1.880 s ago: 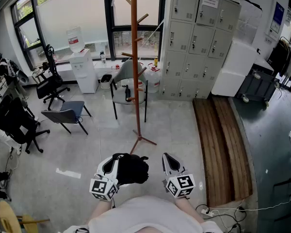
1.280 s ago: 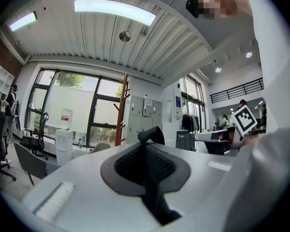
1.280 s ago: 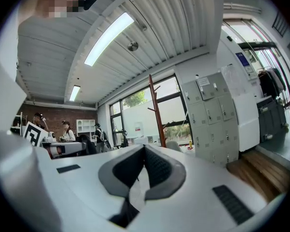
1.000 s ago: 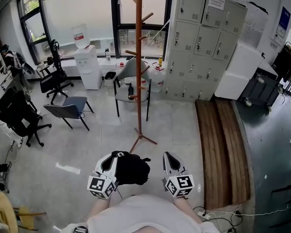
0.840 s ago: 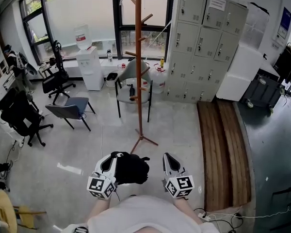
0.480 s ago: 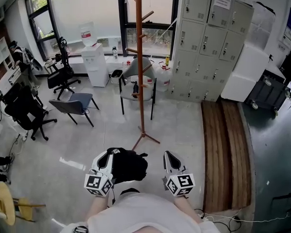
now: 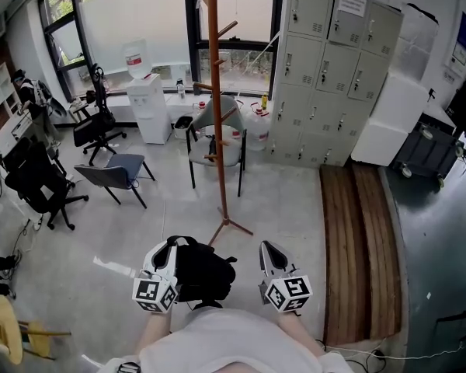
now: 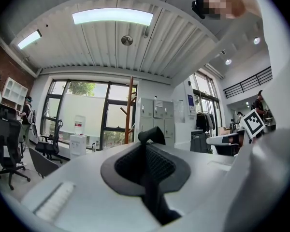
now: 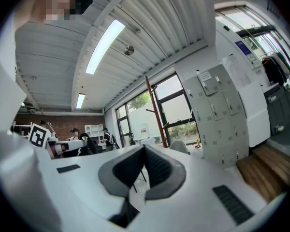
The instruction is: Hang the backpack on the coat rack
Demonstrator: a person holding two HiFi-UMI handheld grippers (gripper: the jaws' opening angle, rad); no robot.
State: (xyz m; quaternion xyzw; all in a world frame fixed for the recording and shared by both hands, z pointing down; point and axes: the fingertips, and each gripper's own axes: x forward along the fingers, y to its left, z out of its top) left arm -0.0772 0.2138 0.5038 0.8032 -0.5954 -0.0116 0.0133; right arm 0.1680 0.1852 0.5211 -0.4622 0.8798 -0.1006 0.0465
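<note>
My left gripper point(image 7: 168, 251) is clenched on the strap point(image 8: 152, 135) of the black backpack point(image 7: 204, 274), which hangs just to its right, beside my closed, empty right gripper point(image 7: 269, 255). The coat rack point(image 7: 215, 115) stands well ahead of both, so I judge the approach and the hanging are still to do

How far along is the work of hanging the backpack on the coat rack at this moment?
Done: the backpack is picked up, and the left gripper has its jaws shut on the black strap. In hand: the carry, with the coat rack standing ahead across the floor, apart from the backpack. Left: reach the rack and put the strap over a peg. The right gripper is shut and empty.
</note>
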